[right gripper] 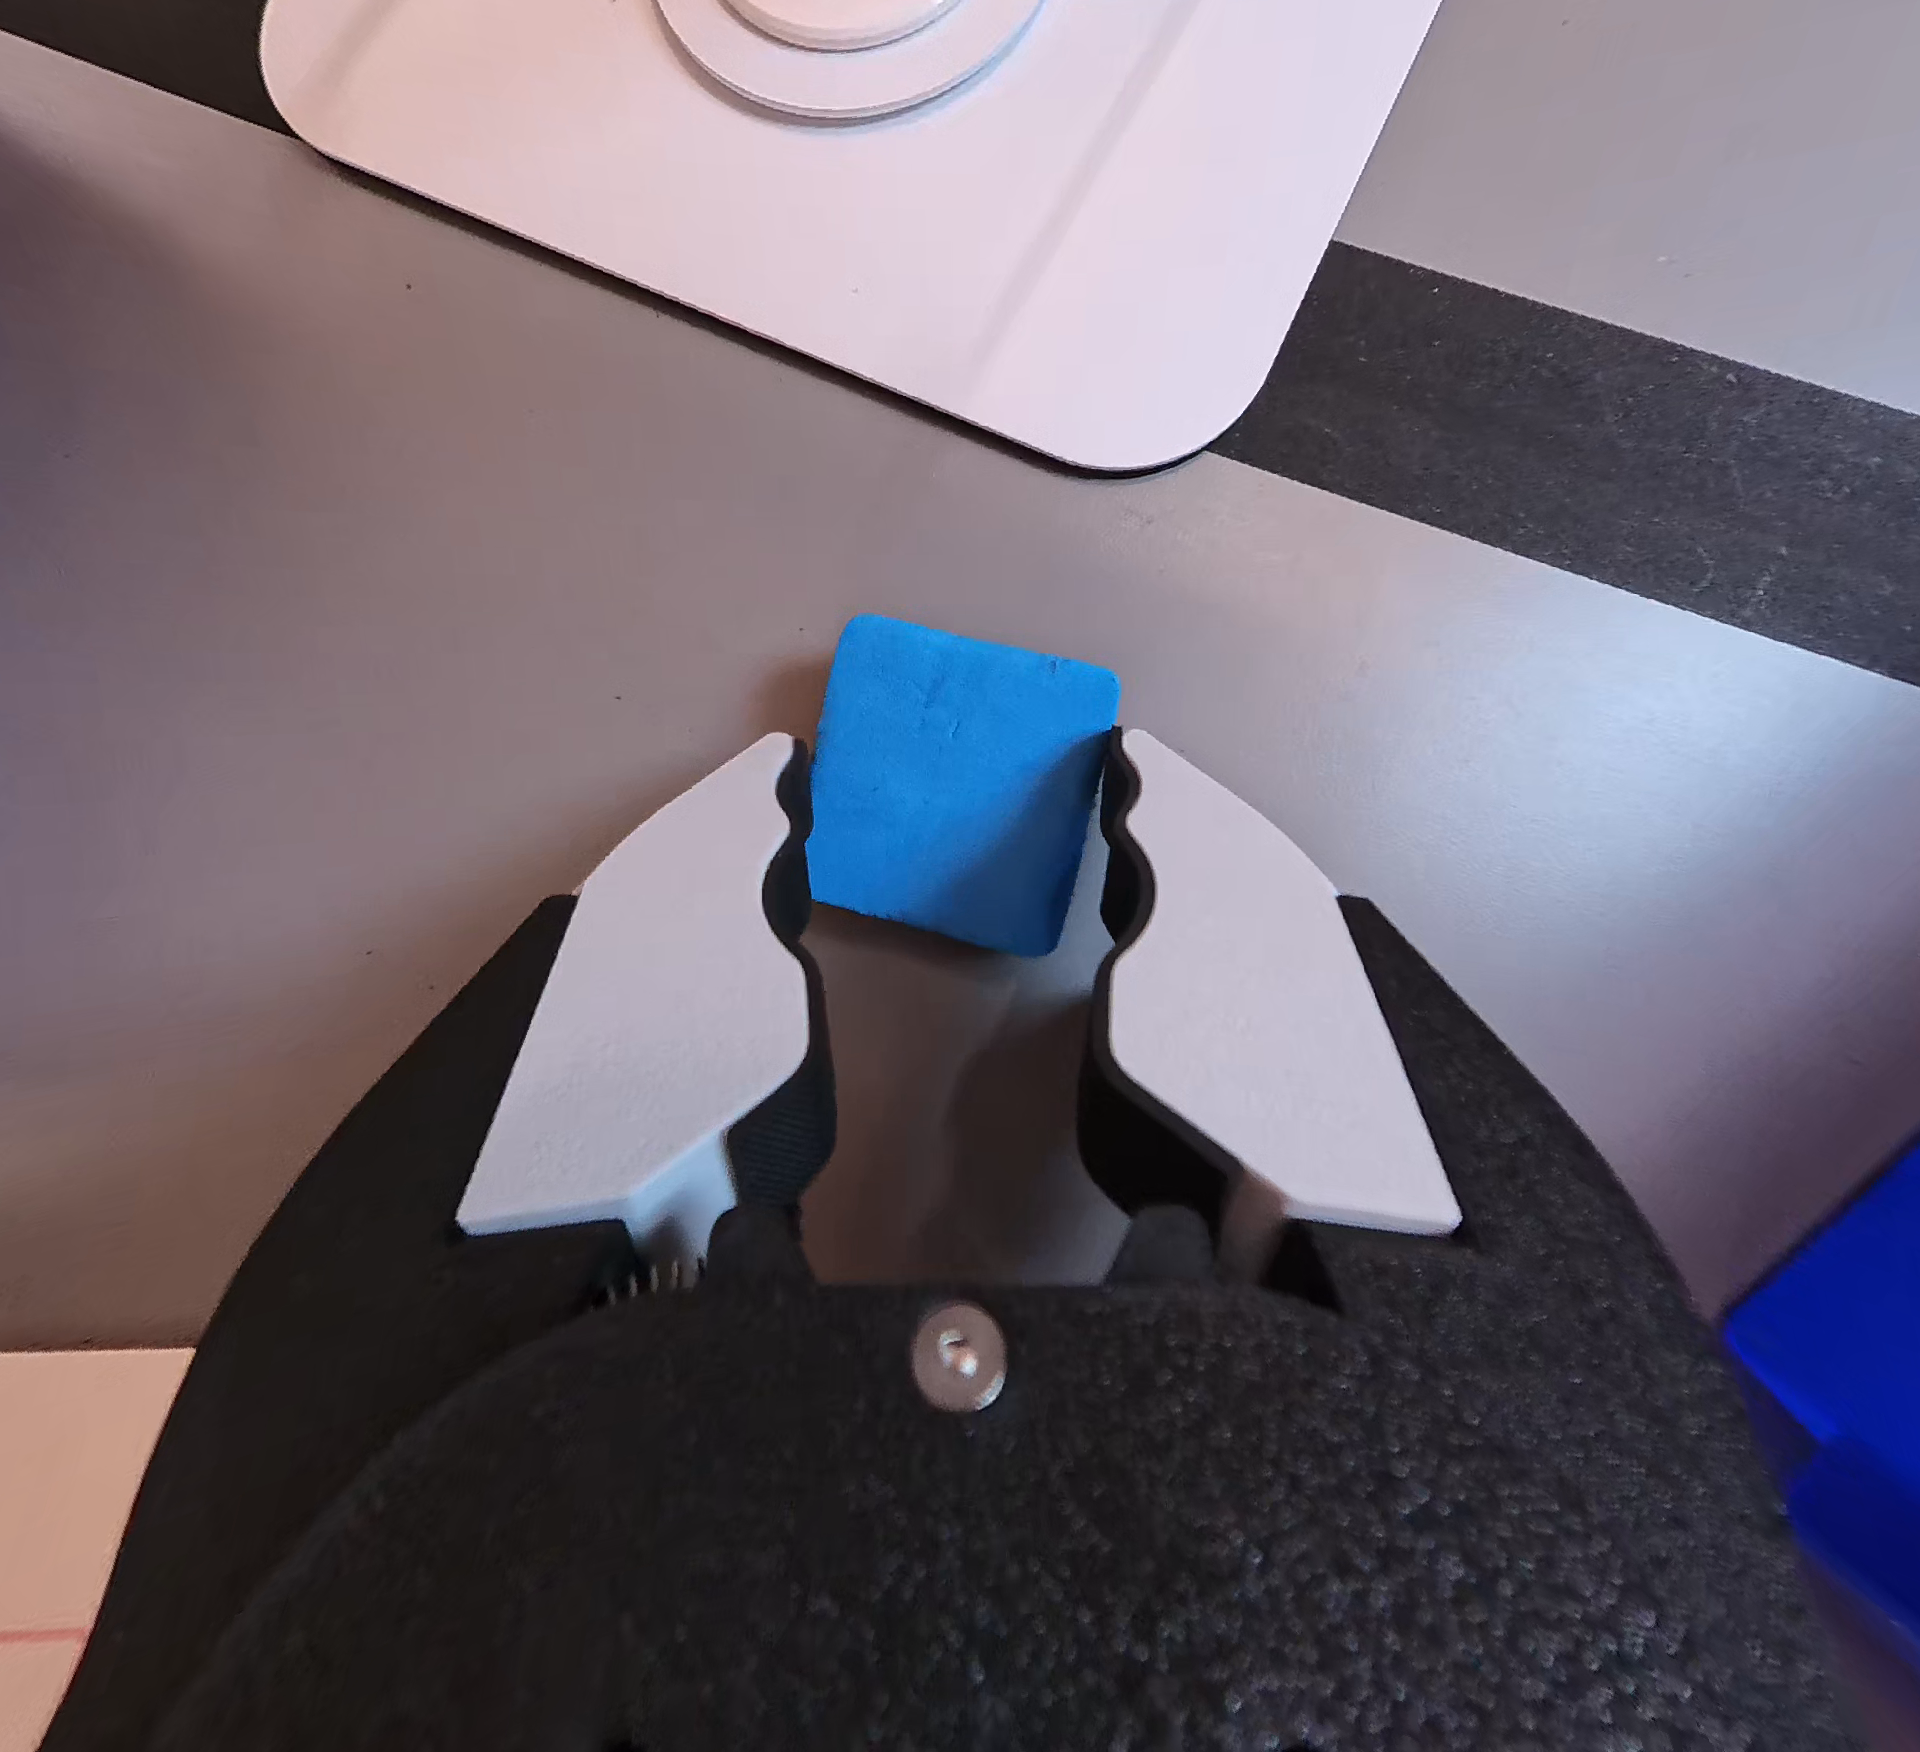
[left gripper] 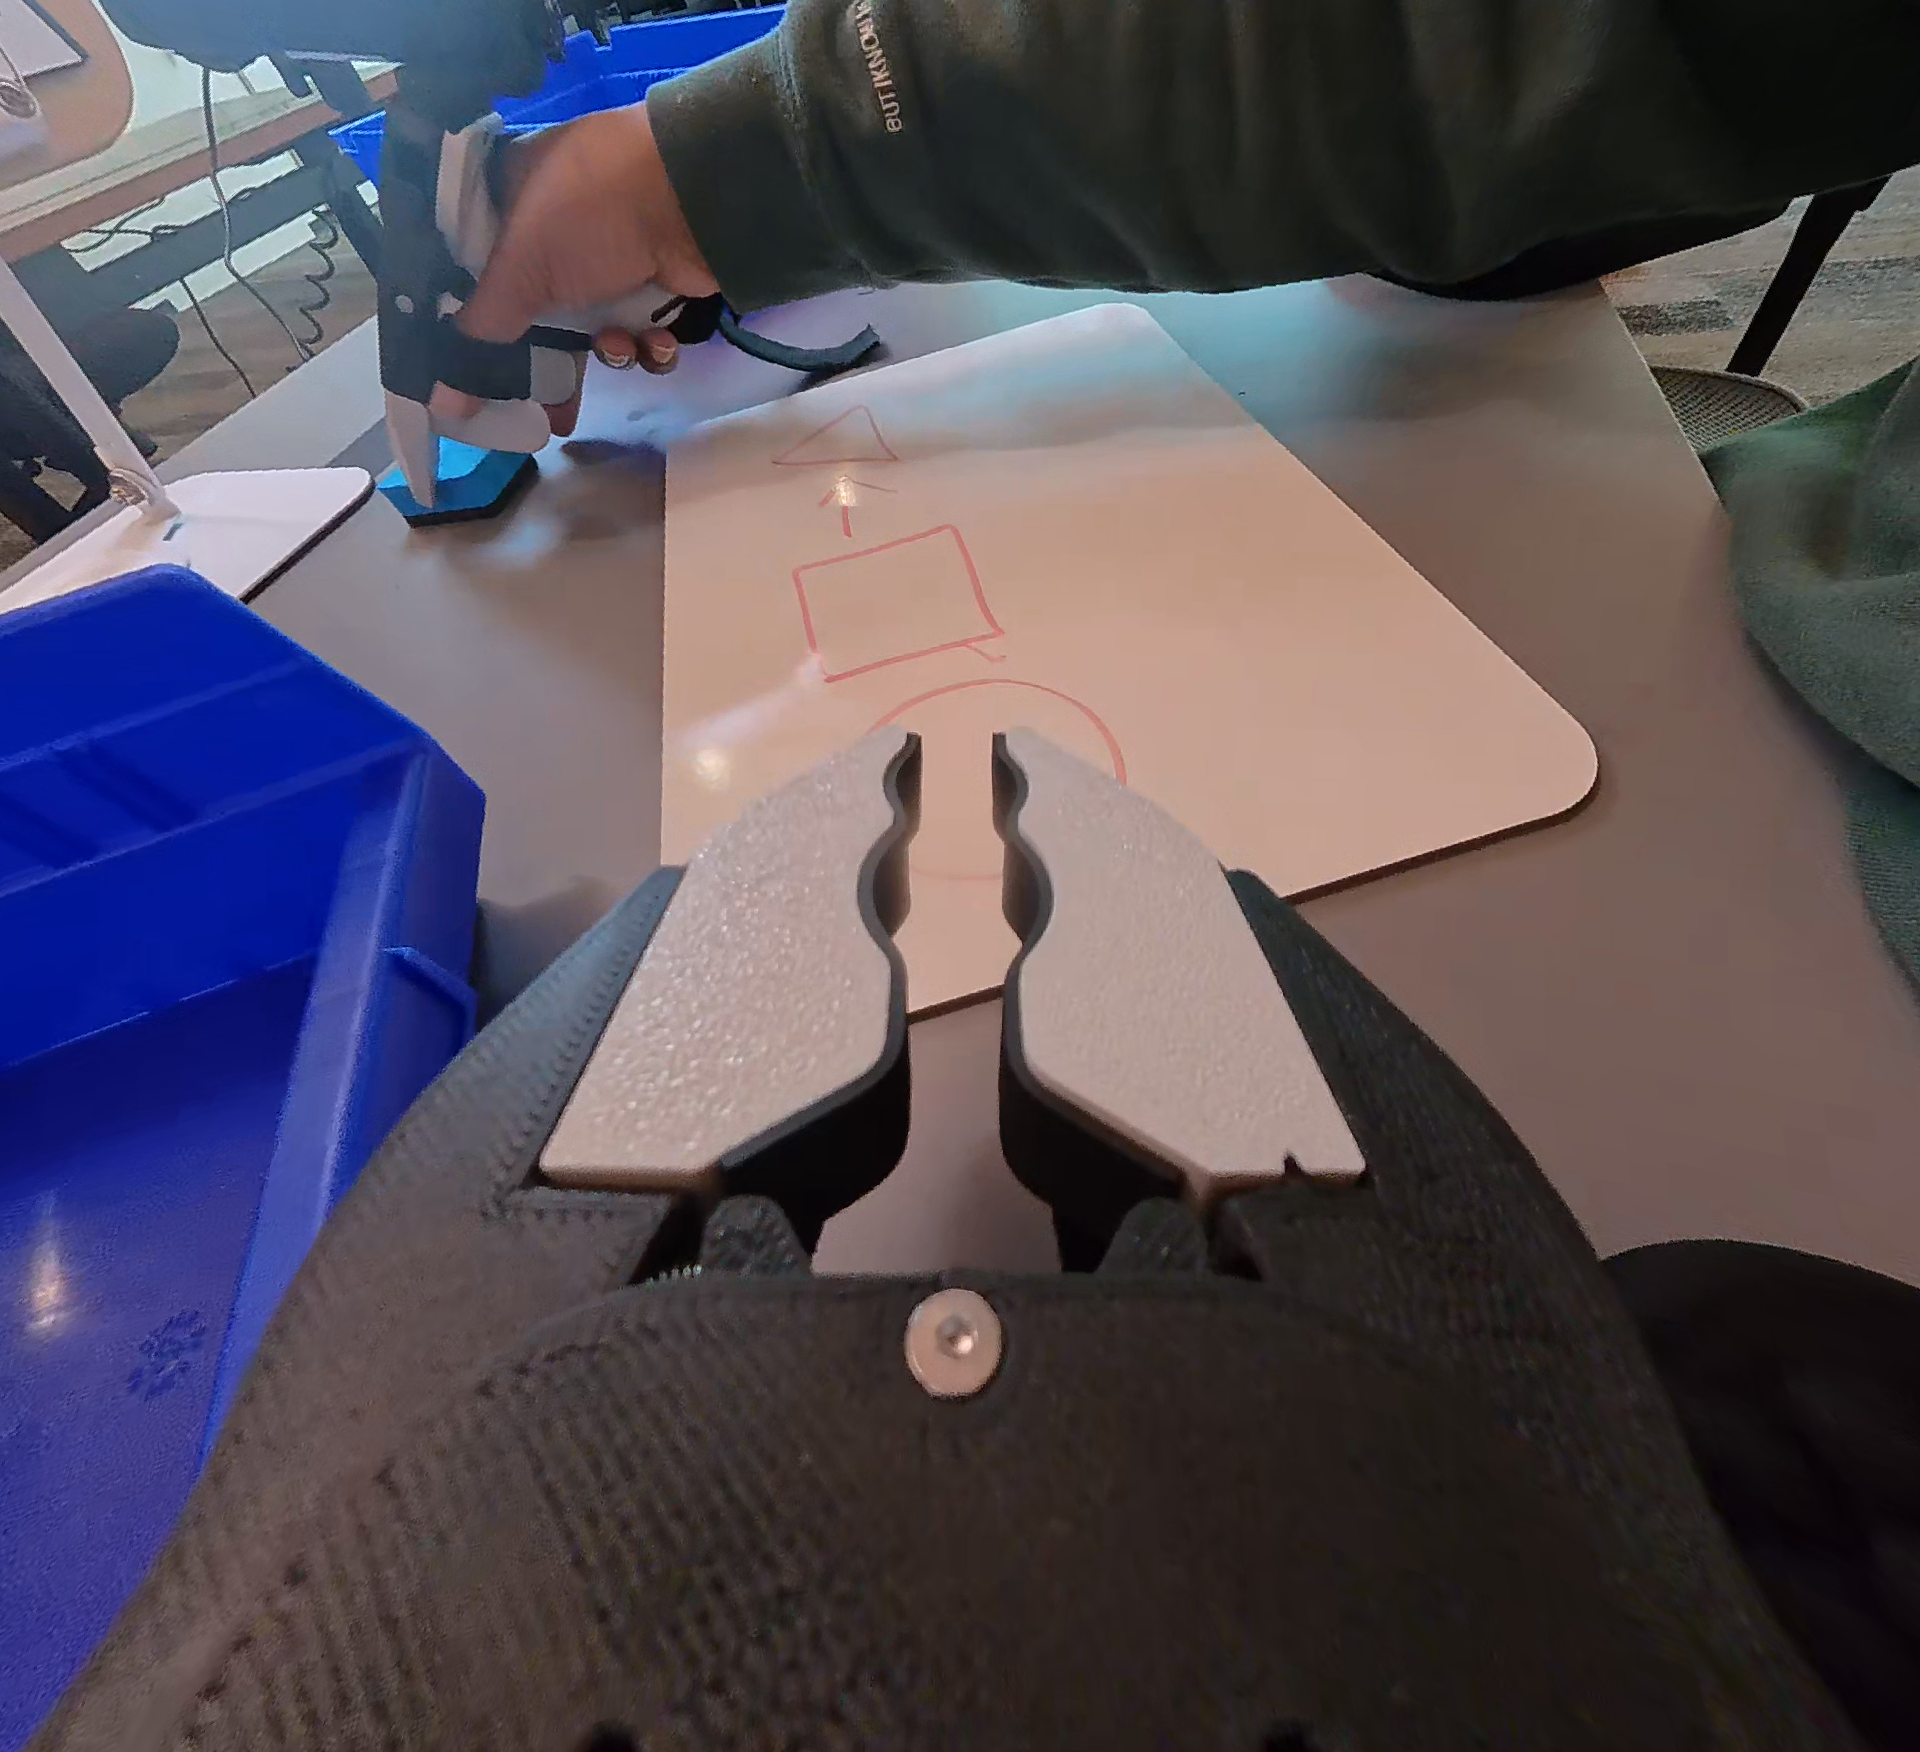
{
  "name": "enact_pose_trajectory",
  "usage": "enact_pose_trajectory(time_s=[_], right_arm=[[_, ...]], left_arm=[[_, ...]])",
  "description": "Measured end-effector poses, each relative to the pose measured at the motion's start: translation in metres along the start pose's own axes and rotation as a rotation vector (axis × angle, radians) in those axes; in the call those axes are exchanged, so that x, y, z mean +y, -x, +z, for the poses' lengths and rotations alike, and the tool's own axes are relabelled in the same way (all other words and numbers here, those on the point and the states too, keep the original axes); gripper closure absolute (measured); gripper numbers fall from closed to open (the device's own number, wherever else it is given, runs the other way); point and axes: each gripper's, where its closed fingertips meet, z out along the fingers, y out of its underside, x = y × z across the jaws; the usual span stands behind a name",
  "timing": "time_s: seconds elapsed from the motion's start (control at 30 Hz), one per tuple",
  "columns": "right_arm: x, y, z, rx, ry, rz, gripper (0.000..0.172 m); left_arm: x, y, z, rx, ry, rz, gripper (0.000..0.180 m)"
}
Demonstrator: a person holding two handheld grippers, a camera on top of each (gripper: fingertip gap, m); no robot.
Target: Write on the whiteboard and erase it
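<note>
The whiteboard [left gripper: 1247, 663] lies flat on the grey table [left gripper: 1558, 1027]. A triangle [left gripper: 836, 440], an arrow, a square [left gripper: 894, 601] and a circle [left gripper: 1039, 694] are drawn on it in red. My left gripper [left gripper: 956, 752] hovers over the board's near edge above the circle, its fingers slightly apart with nothing between them. My right gripper [right gripper: 954, 746] points down at the table left of the board. Its pads touch both sides of the blue eraser [right gripper: 945, 777], which rests on the table. The left wrist view shows this gripper [left gripper: 421, 466] at the eraser [left gripper: 473, 481].
A white stand base [right gripper: 831, 227] lies just beyond the eraser. A blue bin [left gripper: 208, 819] stands at the near left. A person's sleeved arm [left gripper: 1247, 92] reaches across above the board's far end. A green cloth [left gripper: 1829, 580] lies at the right. The left gripper's tips are roughly 35 cm from the right gripper's.
</note>
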Motion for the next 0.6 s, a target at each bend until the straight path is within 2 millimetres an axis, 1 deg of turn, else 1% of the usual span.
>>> enact_pose_trajectory(time_s=[0.07,0.1,0.17,0.2,0.23,0.27,0.3,0.37,0.4,0.47,0.53,0.6], right_arm=[[-0.001,-0.001,-0.003,-0.001,-0.006,-0.032,0.119],[-0.005,0.001,-0.007,-0.017,-0.024,-0.061,0.119],[-0.013,0.017,-0.027,-0.111,-0.084,-0.148,0.120],[-0.012,0.025,-0.041,-0.153,-0.096,-0.194,0.120],[-0.007,0.038,-0.057,-0.224,-0.104,-0.252,0.120],[0.005,0.047,-0.071,-0.261,-0.074,-0.290,0.120],[0.022,0.052,-0.082,-0.282,-0.030,-0.323,0.119],[0.061,0.062,-0.101,-0.320,0.050,-0.351,0.119],[0.080,0.065,-0.108,-0.325,0.078,-0.364,0.119],[0.114,0.063,-0.116,-0.287,0.113,-0.424,0.119],[0.137,0.061,-0.121,-0.263,0.114,-0.475,0.119],[0.151,0.060,-0.124,-0.258,0.107,-0.480,0.119]], left_arm=[[0.000,0.000,0.000,-0.001,0.003,0.002,0.168],[0.001,0.000,0.001,-0.002,0.004,0.002,0.168],[0.001,0.000,0.000,0.000,0.007,0.001,0.168],[0.002,-0.002,0.000,0.011,0.016,-0.001,0.171],[0.002,-0.005,0.000,0.029,0.026,0.000,0.175],[0.002,-0.009,0.001,0.042,0.031,0.010,0.177],[0.002,-0.013,0.002,0.052,0.041,0.029,0.178],[0.005,-0.024,0.007,0.081,0.079,0.079,0.180],[0.007,-0.031,0.010,0.097,0.096,0.107,0.180],[0.010,-0.045,0.017,0.133,0.133,0.153,0.180],[0.010,-0.059,0.026,0.157,0.171,0.193,0.180],[0.013,-0.072,0.035,0.189,0.236,0.196,0.180]])
